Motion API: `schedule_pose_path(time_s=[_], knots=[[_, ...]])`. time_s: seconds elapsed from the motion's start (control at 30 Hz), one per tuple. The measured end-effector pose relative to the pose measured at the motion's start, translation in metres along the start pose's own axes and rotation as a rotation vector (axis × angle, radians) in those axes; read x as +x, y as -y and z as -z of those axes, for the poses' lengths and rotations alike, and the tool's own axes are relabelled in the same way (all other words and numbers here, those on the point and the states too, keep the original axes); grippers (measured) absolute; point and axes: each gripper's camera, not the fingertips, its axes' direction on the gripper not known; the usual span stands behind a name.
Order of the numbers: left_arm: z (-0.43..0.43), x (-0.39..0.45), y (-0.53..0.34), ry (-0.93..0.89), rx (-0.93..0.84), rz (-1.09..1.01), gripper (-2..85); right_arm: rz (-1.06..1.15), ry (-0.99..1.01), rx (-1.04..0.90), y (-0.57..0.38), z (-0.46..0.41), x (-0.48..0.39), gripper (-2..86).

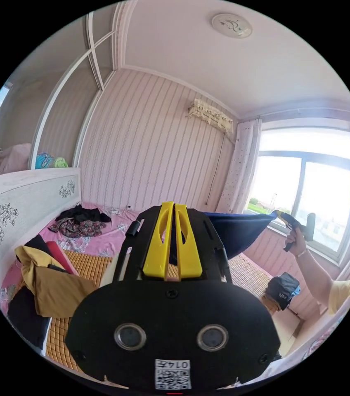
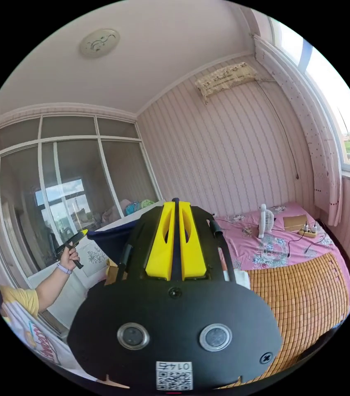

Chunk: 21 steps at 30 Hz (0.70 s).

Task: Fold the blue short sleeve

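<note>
Holding the blue short sleeve (image 1: 235,235) stretched in the air between them, both grippers are raised above the bed. In the left gripper view, the left gripper (image 1: 173,206) has its yellow jaws drawn nearly together, with dark blue cloth showing at and behind the narrow gap; the garment runs from there to the right as a taut band toward the right gripper (image 1: 280,214), which a hand (image 1: 296,238) grips in front of the window (image 1: 307,181). The far jaws are too small to judge, though the cloth ends at their tip.

In the right gripper view, the right gripper (image 2: 175,203) likewise has its jaws nearly closed, a thin dark strip standing between them. The blue short sleeve (image 2: 111,241) extends leftward to the left gripper (image 2: 82,234), held by a hand (image 2: 71,258) before the glass sliding doors (image 2: 59,189).

Below and beyond lies the bed, covered by a woven bamboo mat (image 2: 303,297) and a pink floral sheet (image 2: 266,247). A small white fan (image 2: 266,220) and a power strip (image 2: 307,232) sit on the sheet at the far end. In the left gripper view, a mustard garment (image 1: 53,284) lies crumpled on the near left of the mat, and dark clothes (image 1: 82,218) lie heaped farther away by the white headboard (image 1: 18,206). A dark bag (image 1: 281,288) rests on the floor beneath the window.
</note>
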Motion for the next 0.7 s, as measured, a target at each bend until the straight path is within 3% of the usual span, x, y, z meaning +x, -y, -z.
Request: schedule_pose_path(time_s=[0.17,0.33,0.53,0.7], knots=[[-0.072,-0.046,-0.126,-0.097,-0.333,0.113,-1.0,-0.05,-0.107,-0.186,-0.103,-0.008,0.041,0.7],[-0.135,-0.088,-0.244,-0.101,-0.591,0.376,-1.0,-0.355,-0.237,-0.45,-0.25,-0.035,0.111,0.8],[-0.185,-0.106,-0.345,0.046,-0.932,0.345,-1.0,-0.51,-0.333,-0.822,-0.357,-0.069,0.151,0.9],[-0.208,-0.127,-0.394,0.013,-1.083,0.422,-0.9,-0.568,-0.502,-1.013,-0.405,-0.078,0.17,1.0]])
